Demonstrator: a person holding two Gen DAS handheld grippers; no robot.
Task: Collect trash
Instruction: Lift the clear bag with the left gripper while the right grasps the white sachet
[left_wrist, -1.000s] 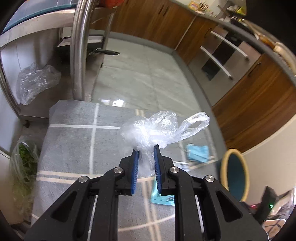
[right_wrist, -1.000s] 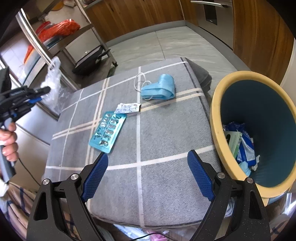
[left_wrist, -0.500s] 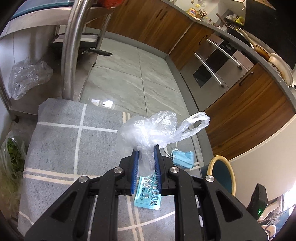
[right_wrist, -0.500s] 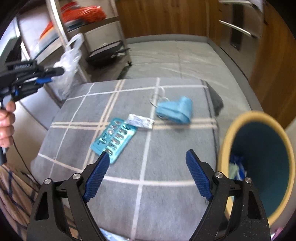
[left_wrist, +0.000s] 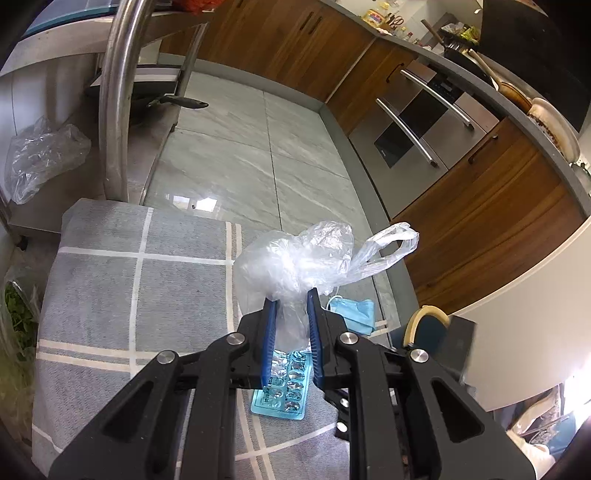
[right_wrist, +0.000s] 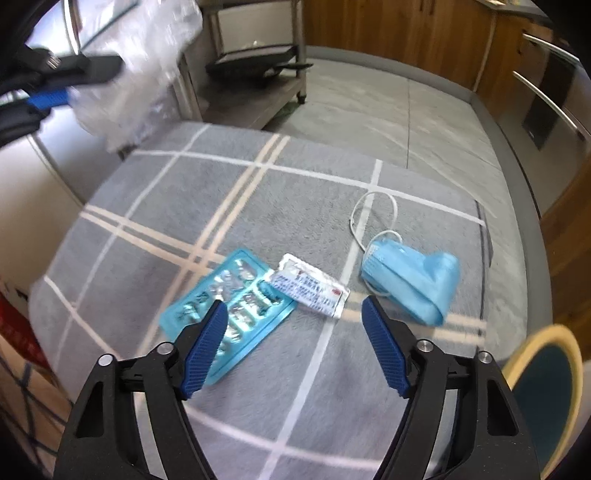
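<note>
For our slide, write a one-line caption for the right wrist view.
Open right gripper above a blister pack, sachet and face mask on a grey checked cushion.

The left gripper (left_wrist: 290, 295) points steeply down, its blue pads clamped on a clear bag (left_wrist: 295, 262) that sticks up above the fingertips. The right gripper (right_wrist: 293, 314) also tilts down, jaws wide with nothing between them; they have just been closing a little. Its view is blurred, probably from motion.
</note>
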